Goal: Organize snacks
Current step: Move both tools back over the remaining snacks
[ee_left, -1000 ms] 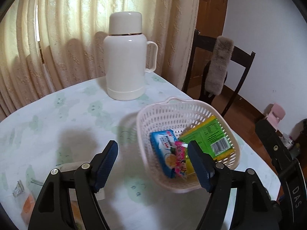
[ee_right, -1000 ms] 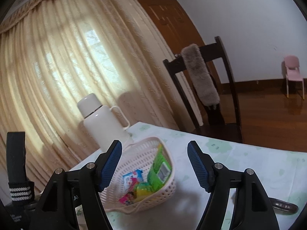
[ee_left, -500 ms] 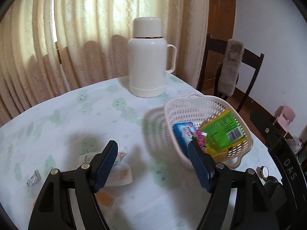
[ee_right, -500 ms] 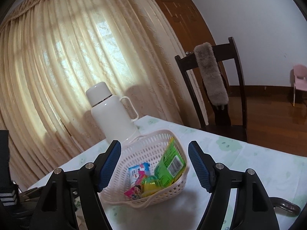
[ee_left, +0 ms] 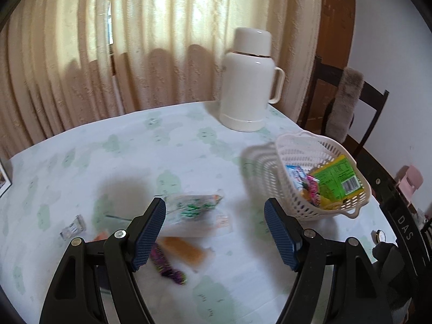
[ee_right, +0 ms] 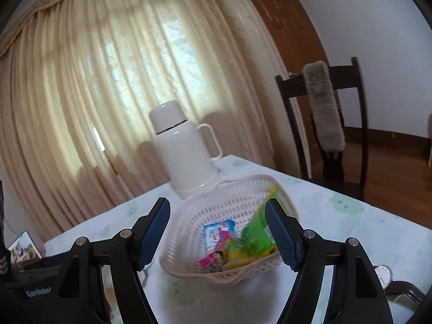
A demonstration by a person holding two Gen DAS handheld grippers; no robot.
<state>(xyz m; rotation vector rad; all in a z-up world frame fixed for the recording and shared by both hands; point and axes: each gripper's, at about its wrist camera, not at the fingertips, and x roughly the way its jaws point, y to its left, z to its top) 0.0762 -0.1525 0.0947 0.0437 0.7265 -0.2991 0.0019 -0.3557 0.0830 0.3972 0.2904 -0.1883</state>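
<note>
Left wrist: gripper gapes over loose snacks (blurred).

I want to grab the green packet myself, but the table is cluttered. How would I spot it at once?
Find the tall white flask at the far edge of the table; just right of it sits a pale plastic basket. The green packet leans against the basket's far side, the biggest thing inside, with a barcode, unlike the small blue packet beside it.
</note>
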